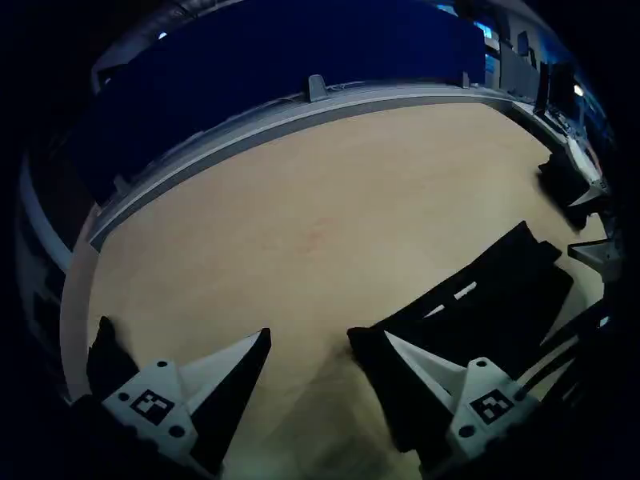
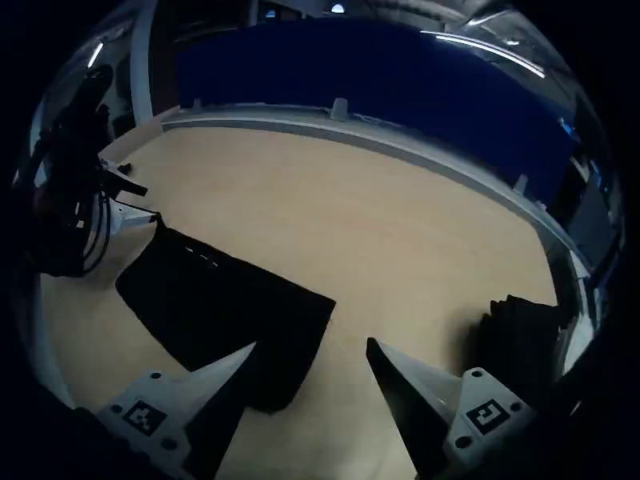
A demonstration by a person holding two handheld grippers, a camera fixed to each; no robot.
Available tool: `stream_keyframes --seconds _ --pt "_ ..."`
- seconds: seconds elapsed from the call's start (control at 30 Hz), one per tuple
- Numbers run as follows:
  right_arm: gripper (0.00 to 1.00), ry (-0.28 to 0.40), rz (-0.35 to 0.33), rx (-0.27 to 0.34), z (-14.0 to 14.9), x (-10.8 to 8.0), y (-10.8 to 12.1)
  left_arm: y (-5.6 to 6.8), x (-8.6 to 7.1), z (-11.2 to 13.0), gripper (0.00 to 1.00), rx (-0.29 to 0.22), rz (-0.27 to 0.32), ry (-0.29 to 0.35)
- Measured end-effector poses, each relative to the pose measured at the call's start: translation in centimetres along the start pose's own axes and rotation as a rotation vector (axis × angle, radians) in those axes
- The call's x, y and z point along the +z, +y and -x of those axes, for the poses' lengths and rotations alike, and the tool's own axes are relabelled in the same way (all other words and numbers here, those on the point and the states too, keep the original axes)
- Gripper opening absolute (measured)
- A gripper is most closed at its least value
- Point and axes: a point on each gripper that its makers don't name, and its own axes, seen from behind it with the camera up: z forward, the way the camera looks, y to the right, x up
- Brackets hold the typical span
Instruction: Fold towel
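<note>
A black towel (image 1: 488, 300) lies flat on the pale wooden table (image 1: 320, 208), to the right in the left gripper view. My left gripper (image 1: 308, 336) is open just above the table, its right finger at the towel's near corner, nothing between the fingers. In the right gripper view the same towel (image 2: 216, 300) spreads at left centre. My right gripper (image 2: 312, 344) is open, its left fingertip over the towel's near edge. The left gripper (image 2: 140, 202) shows farther off at the towel's far corner, held by a dark-sleeved hand (image 2: 68, 200). The right gripper (image 1: 596, 222) shows at the far right.
A grey rail (image 1: 320, 112) and a blue partition (image 1: 280, 56) border the table's far side. A dark pile of cloth (image 2: 520, 328) sits at the table's right edge, also dark cloth (image 1: 564, 176) beside the far gripper. Bare tabletop (image 2: 384, 224) stretches ahead.
</note>
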Motion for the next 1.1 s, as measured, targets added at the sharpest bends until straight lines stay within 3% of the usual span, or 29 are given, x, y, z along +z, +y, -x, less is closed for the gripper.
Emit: stream_keyframes --seconds 0.17,0.53,1.1 --pt "0.96 0.001 -0.006 0.005 0.4 -0.4 -0.3 -0.2 -0.2 -0.1 0.94 -0.007 0.001 0.004" --pt "0.96 -0.004 -0.021 -0.001 1.0 -0.7 -0.6 -0.5 -2.4 1.2 0.94 -0.040 0.012 0.015" --pt "0.96 -0.045 -0.103 -0.076 3.4 -1.9 -2.5 -0.9 -9.4 8.6 0.94 -0.187 -0.012 -0.005"
